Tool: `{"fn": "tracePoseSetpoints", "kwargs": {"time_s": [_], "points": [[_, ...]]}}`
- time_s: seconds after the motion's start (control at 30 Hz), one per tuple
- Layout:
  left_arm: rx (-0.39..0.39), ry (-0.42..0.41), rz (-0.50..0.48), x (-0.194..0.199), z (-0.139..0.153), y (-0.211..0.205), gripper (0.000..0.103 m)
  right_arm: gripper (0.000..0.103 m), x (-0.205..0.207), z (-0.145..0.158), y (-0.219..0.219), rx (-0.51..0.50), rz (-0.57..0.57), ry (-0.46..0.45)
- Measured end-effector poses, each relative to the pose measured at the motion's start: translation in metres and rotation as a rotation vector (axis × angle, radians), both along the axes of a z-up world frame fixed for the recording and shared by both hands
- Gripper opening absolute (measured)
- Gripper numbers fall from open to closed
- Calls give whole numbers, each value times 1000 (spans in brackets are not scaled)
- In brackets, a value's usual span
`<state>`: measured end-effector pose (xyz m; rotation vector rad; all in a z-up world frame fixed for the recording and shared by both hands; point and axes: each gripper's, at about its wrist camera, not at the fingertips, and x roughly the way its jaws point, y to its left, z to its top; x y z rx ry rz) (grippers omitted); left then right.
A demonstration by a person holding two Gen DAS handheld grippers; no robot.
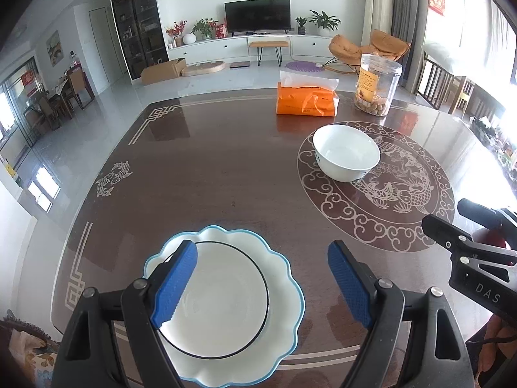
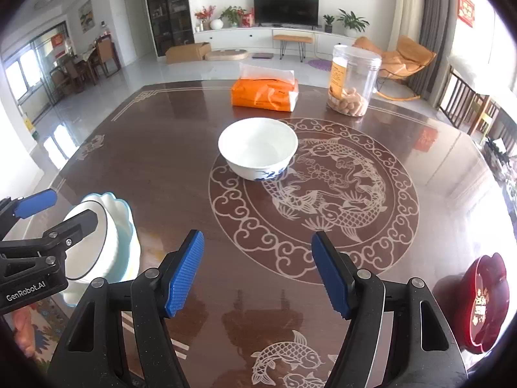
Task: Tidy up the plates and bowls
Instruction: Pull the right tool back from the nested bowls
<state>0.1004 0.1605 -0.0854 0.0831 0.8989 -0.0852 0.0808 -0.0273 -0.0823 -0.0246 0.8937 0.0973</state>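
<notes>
A round white plate with a black rim (image 1: 223, 297) lies stacked on a scalloped white plate with a blue edge (image 1: 282, 273), near the table's front edge. My left gripper (image 1: 261, 250) hovers over this stack, open, its blue pads touching neither plate. In the right wrist view the stack (image 2: 119, 226) sits at far left with the left gripper (image 2: 74, 208) above it. A white bowl with blue markings (image 2: 258, 148) (image 1: 345, 152) stands upright on the table's fish medallion. My right gripper (image 2: 258, 239) is open above bare table, well short of the bowl; its black fingers (image 1: 436, 226) show at right.
An orange tissue pack (image 2: 263, 95) and a clear plastic jar of snacks (image 2: 352, 80) stand at the far side of the dark wooden table (image 2: 161, 161). A dark red lacquer dish (image 2: 484, 304) sits at the near right edge. A living room lies beyond.
</notes>
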Motion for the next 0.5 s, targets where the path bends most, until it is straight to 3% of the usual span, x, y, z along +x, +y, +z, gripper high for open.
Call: {"fn": "tracePoseSetpoints", "kwargs": {"time_s": [0.5], "points": [[34, -45, -6, -4, 6, -14, 83, 72, -3, 7, -9, -35, -28, -32]]}}
